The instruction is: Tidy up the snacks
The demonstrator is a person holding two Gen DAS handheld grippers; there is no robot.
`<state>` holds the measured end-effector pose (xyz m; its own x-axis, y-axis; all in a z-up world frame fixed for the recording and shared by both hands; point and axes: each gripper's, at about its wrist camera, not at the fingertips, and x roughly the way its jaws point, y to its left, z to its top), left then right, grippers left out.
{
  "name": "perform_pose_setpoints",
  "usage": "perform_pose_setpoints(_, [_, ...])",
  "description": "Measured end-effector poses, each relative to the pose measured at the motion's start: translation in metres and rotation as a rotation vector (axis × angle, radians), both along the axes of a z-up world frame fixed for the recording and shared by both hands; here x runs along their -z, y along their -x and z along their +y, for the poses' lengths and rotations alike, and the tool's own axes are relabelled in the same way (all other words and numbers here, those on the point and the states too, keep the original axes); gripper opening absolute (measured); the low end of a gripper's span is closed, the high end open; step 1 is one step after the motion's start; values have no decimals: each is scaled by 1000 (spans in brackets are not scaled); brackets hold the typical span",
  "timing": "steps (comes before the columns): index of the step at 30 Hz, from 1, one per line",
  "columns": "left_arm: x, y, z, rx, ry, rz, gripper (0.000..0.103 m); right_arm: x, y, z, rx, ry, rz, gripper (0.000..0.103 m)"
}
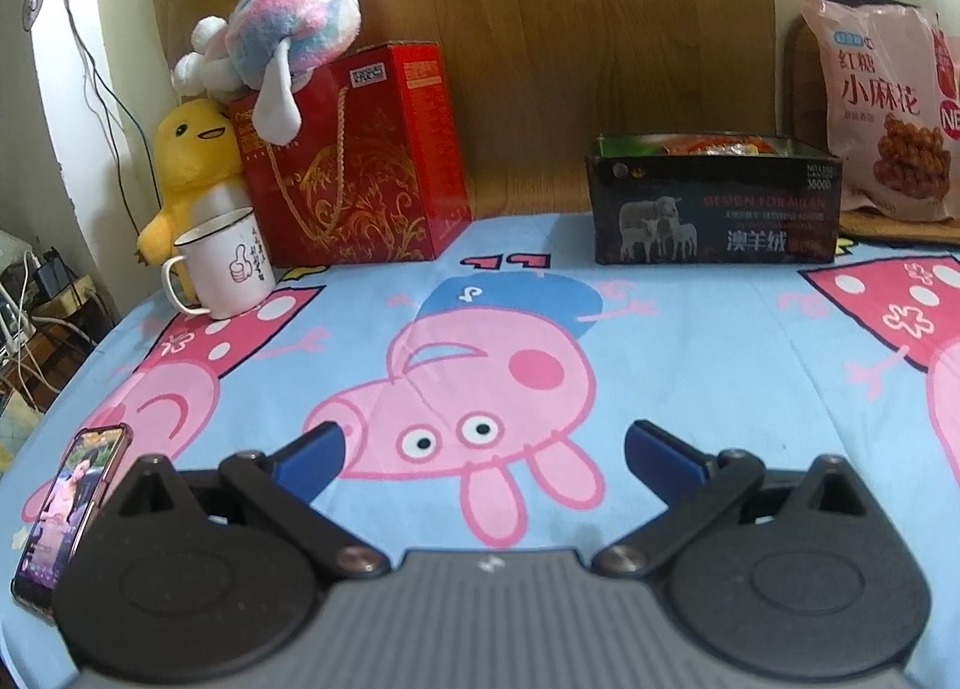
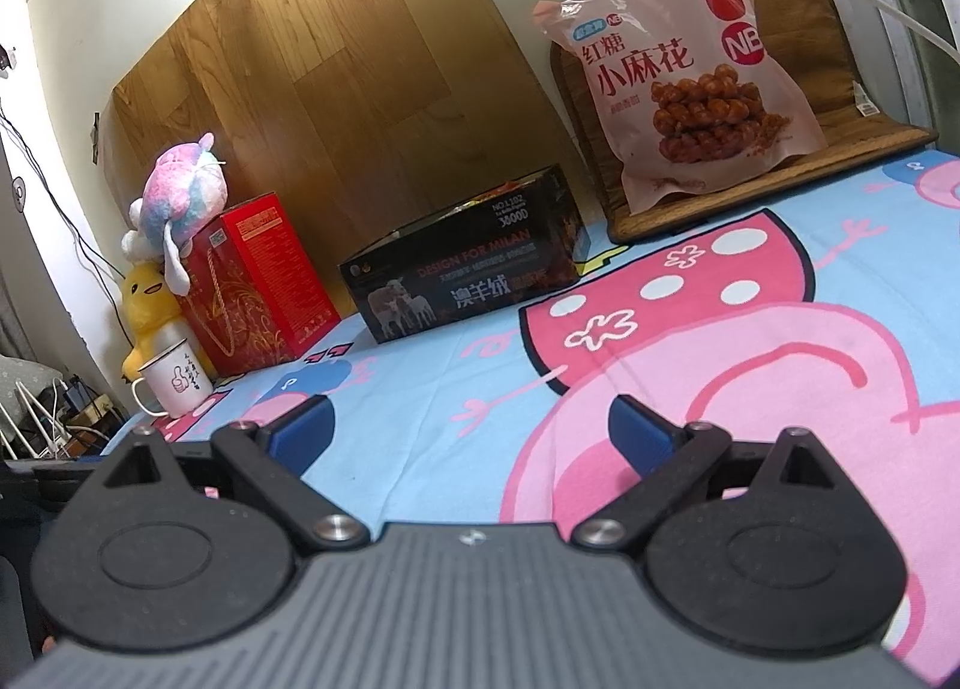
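Note:
A black open-topped box [image 1: 714,209] with sheep printed on it stands at the back of the cartoon-print cloth and holds small orange snack packets [image 1: 720,144]. It also shows in the right wrist view [image 2: 468,269]. A big pink snack bag [image 1: 882,107] leans upright at the back right on a brown mat; it also shows in the right wrist view [image 2: 684,65]. My left gripper [image 1: 483,443] is open and empty, low over the cloth, well short of the box. My right gripper [image 2: 471,425] is open and empty, also well short of the box.
A red gift box [image 1: 360,161] with a pastel plush [image 1: 282,47] on top, a yellow duck plush [image 1: 186,161] and a white mug [image 1: 225,269] stand at the back left. A phone [image 1: 72,509] lies by the cloth's left edge. A wood panel [image 1: 540,29] backs the surface.

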<state>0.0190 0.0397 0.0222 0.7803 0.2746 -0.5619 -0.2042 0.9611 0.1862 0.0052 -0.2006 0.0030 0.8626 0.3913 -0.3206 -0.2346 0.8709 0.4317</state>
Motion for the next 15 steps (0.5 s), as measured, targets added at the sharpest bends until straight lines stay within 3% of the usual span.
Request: perform_pose_setpoints(15, [4,-4,-10,39,-6,42,103,0,0,1,-7,-8,4,99])
